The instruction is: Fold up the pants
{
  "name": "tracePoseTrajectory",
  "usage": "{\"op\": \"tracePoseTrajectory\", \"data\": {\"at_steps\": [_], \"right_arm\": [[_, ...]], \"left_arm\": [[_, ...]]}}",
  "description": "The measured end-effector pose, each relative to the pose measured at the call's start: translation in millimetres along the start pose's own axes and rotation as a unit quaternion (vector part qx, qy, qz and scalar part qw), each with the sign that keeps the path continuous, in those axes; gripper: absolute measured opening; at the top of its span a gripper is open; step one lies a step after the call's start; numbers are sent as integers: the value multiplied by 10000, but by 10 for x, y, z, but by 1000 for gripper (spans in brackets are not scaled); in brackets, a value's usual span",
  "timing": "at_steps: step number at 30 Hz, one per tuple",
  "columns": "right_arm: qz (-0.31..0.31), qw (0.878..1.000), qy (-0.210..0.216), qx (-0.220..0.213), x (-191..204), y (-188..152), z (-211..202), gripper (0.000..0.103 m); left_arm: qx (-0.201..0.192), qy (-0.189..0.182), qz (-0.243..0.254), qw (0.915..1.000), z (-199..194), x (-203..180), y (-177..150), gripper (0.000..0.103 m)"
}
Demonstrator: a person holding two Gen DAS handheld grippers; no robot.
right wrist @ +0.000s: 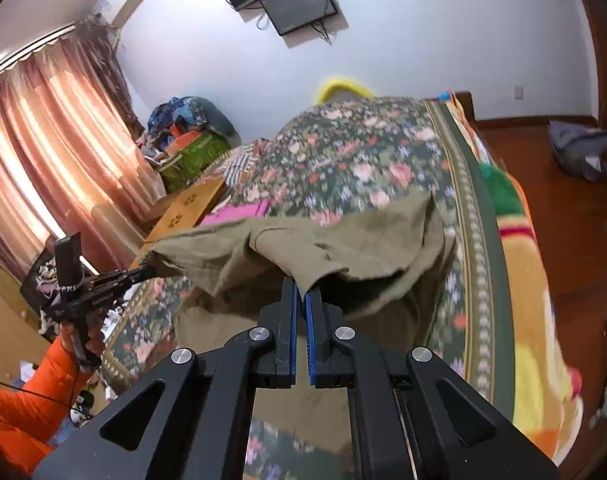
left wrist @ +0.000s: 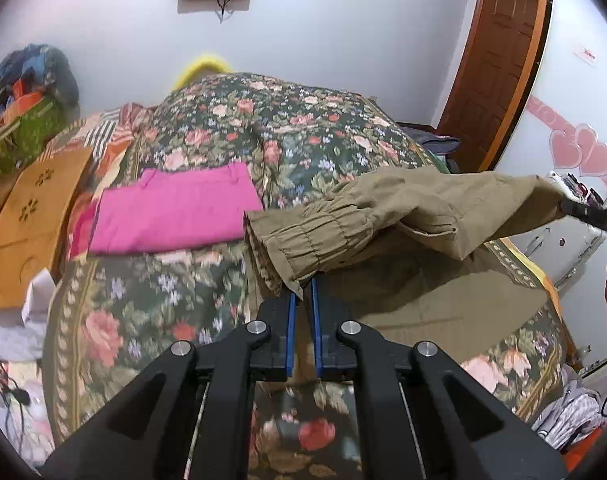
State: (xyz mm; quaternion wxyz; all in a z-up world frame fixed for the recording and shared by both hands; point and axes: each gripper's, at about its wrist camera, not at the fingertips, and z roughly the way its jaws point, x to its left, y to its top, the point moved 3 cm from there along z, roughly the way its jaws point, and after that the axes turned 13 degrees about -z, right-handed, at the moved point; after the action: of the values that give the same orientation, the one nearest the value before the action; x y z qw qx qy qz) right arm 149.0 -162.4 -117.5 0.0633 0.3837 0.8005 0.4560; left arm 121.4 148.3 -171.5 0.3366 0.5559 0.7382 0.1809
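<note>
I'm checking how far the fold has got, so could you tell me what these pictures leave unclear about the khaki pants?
- Left wrist view: the khaki pants hang between the left hand-held gripper and the right hand-held gripper; the raised fold hides the part lying on the floral bedspread.
- Right wrist view: the bedspread is motion-blurred.
- Right wrist view: the pink garment is mostly hidden behind the pants.

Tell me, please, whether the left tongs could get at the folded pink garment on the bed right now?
Probably not yet: the left tongs are shut on the khaki pants. The pink garment lies uncovered just beyond, so the path looks free once they let go.
</note>
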Motion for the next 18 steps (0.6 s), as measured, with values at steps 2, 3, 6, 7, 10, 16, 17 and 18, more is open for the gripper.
{"op": "tracePoseTrajectory", "data": {"at_steps": [2, 3, 6, 7, 10, 16, 17, 18], "right_arm": [[73, 10000, -24, 38, 15, -108, -17, 4], [120, 9999, -34, 64, 16, -164, -19, 4], [225, 9996, -78, 146, 11, -332, -29, 4], [255, 9995, -89, 171, 31, -371, -39, 4], [333, 9991, -105, 253, 44, -505, -26, 4], [351, 9982, -244, 418, 68, -709, -7, 4], [342, 9979, -299, 460, 64, -736, -5, 4], [352, 9975, -337, 508, 53, -767, 2, 4]], "left_arm": [[44, 21, -34, 10000, 7, 31, -68, 5], [89, 46, -47, 9999, 19, 52, -121, 4], [160, 143, -38, 9998, 41, 94, -223, 2], [191, 148, -60, 9997, 46, 114, -266, 2], [278, 191, -116, 9994, 61, 163, -377, 2], [368, 401, -134, 9984, 74, 244, -502, 2], [364, 431, -139, 9983, 67, 259, -502, 2], [360, 467, -167, 9981, 58, 283, -496, 2]]}}
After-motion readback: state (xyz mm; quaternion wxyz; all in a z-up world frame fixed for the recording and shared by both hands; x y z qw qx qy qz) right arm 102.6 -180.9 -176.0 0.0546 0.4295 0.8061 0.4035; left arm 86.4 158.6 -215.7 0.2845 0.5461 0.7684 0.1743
